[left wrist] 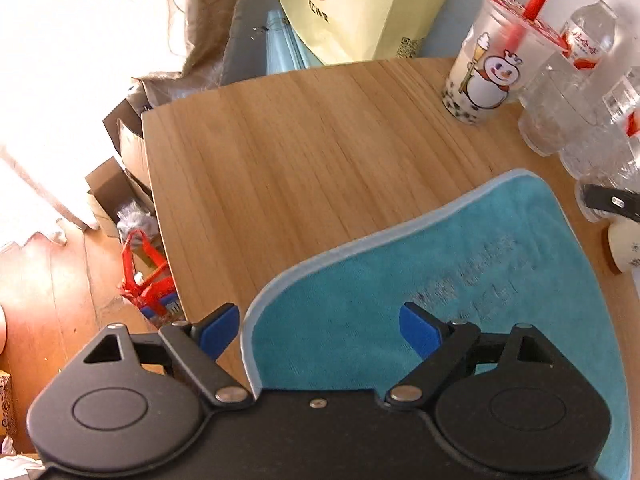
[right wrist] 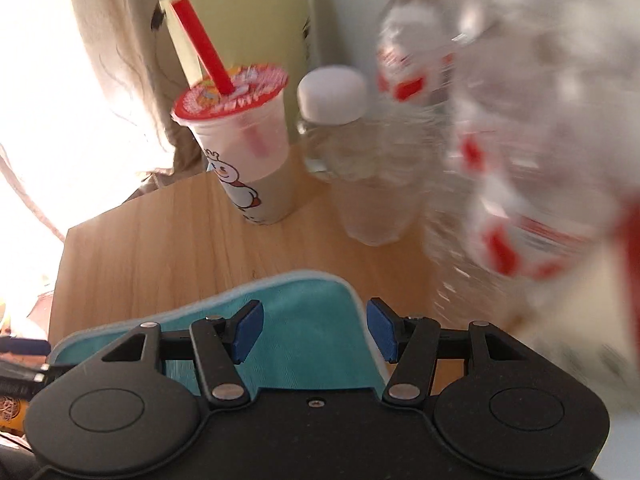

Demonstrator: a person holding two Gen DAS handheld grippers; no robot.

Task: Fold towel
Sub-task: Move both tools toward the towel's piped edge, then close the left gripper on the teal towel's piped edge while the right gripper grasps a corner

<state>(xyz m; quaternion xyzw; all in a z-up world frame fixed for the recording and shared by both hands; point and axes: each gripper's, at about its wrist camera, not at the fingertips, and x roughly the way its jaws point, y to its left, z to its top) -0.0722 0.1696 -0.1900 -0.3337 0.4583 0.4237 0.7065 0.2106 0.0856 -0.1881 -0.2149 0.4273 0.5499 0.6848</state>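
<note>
A teal towel (left wrist: 460,280) with a pale blue hem lies flat on the wooden table (left wrist: 304,152). My left gripper (left wrist: 320,330) is open just above the towel's near left corner, the hem running between its blue pads. In the right wrist view the same towel (right wrist: 308,316) shows its far right corner, and my right gripper (right wrist: 315,330) hangs open over that corner with nothing pinched. The tip of the right gripper (left wrist: 612,202) peeks in at the right edge of the left wrist view.
A bubble-tea cup (left wrist: 492,68) with a red straw and several clear water bottles (left wrist: 560,92) crowd the table's far right corner; bottles (right wrist: 520,140) loom close to my right gripper. A white mug (left wrist: 626,248) sits right of the towel. Boxes and a red bag (left wrist: 148,280) lie on the floor to the left.
</note>
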